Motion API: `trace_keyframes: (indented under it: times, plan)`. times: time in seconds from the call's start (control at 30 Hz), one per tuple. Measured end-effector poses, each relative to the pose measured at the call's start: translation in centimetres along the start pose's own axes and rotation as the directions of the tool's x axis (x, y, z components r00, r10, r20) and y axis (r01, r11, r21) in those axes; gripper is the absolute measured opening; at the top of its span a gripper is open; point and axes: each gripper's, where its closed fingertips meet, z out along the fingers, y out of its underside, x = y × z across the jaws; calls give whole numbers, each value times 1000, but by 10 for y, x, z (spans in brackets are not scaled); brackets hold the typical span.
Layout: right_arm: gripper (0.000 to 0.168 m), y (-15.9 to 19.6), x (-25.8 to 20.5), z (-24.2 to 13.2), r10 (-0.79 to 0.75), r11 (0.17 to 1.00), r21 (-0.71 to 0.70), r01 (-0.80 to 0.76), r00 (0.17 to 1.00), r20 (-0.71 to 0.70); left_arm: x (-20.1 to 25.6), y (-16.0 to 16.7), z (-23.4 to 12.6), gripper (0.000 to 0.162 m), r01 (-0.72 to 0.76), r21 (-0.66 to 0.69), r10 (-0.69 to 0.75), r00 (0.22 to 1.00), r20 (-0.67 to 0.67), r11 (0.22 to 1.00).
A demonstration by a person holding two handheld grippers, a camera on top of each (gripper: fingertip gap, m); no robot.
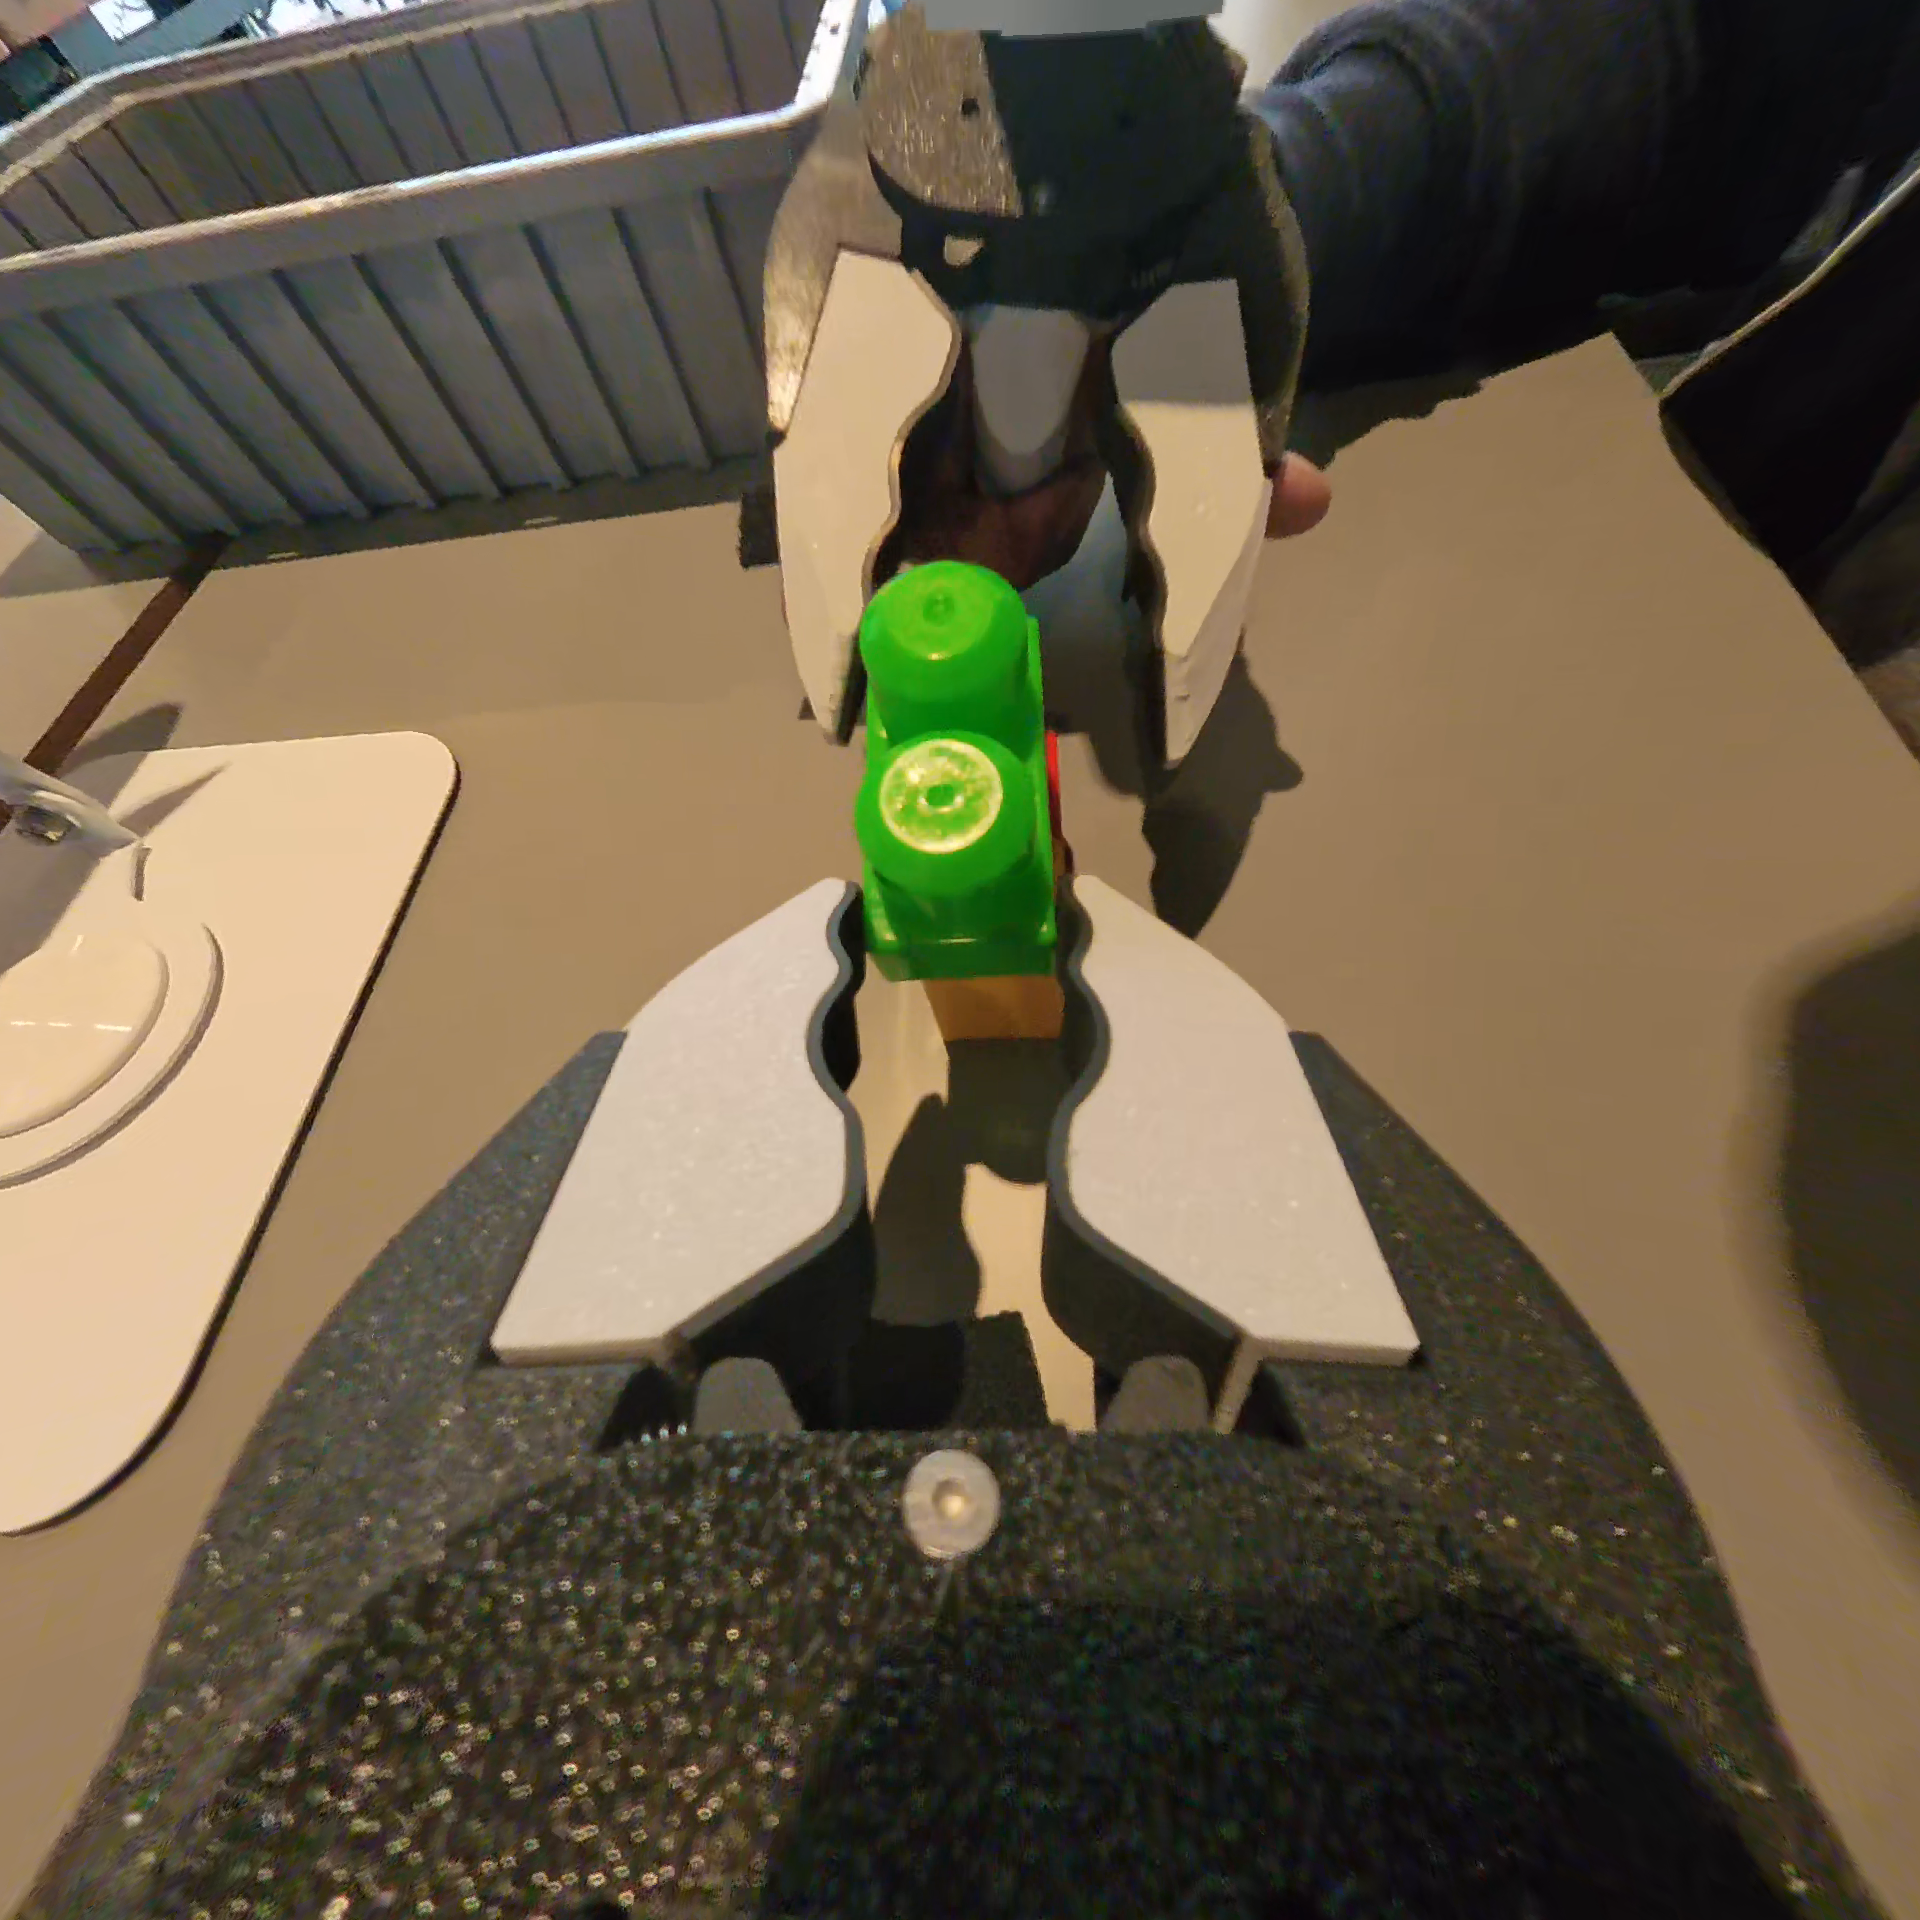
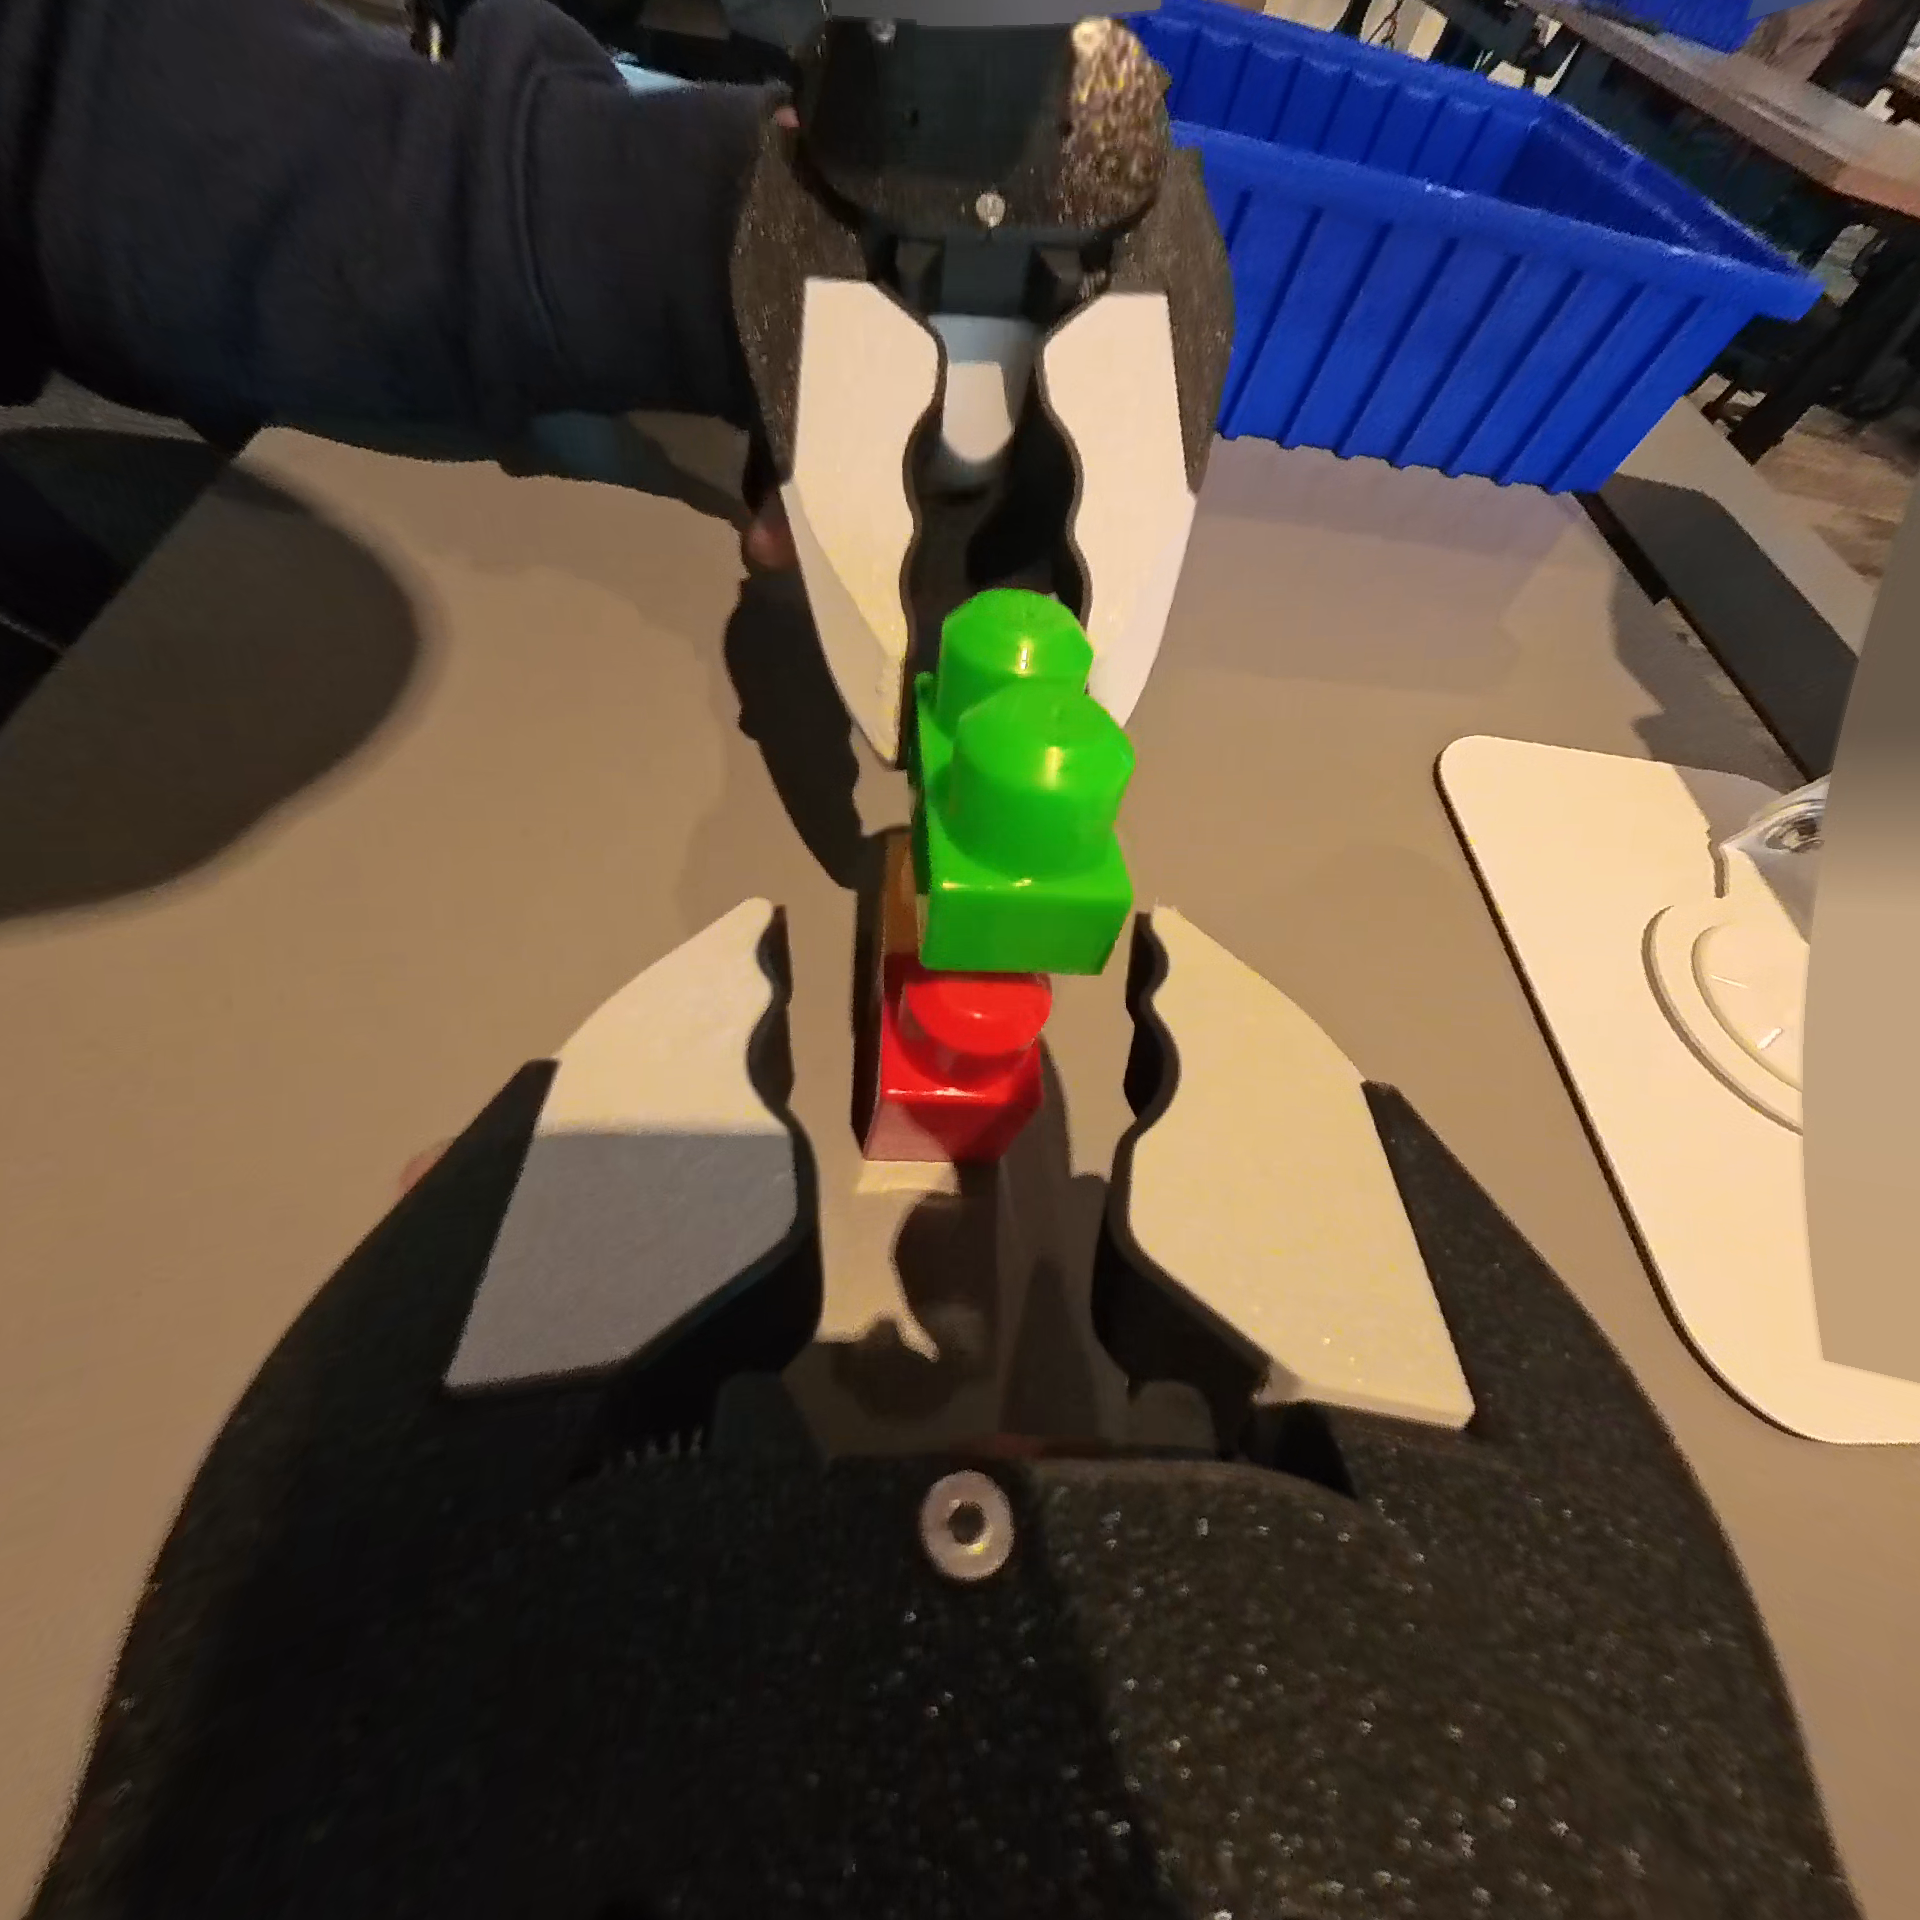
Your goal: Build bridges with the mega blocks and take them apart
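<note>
A green two-stud block (image 1: 951,821) sits tilted on top of a small stack, over an orange block (image 1: 1000,1006) and a red block (image 2: 961,1081). The red block's stud shows bare under the green one (image 2: 1013,831). My left gripper (image 1: 961,906) is shut on the near end of the green block, one fingertip on each side. My right gripper (image 2: 956,930) faces it from the other side. It is open, with its fingers apart on either side of the red block and touching nothing. Each gripper shows in the other's view (image 1: 1008,727) (image 2: 1003,727).
A grey ribbed bin (image 1: 364,343) stands behind on the left and a blue ribbed bin (image 2: 1455,312) stands by the table's edge. A white board with a clear stand (image 1: 208,987) lies beside the stack. Dark sleeves (image 2: 312,208) reach in. The grey table (image 1: 1455,831) carries it all. My left and right fingertips are right by each other.
</note>
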Motion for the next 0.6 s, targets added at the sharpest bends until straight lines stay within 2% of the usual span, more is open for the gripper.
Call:
trace_keyframes:
  times: [0.6]
  plan:
    - [45,2,11,-8,-8,1000,7,8,998,-65,1,3,17,35,-21,-108,19,1000,-20,994]
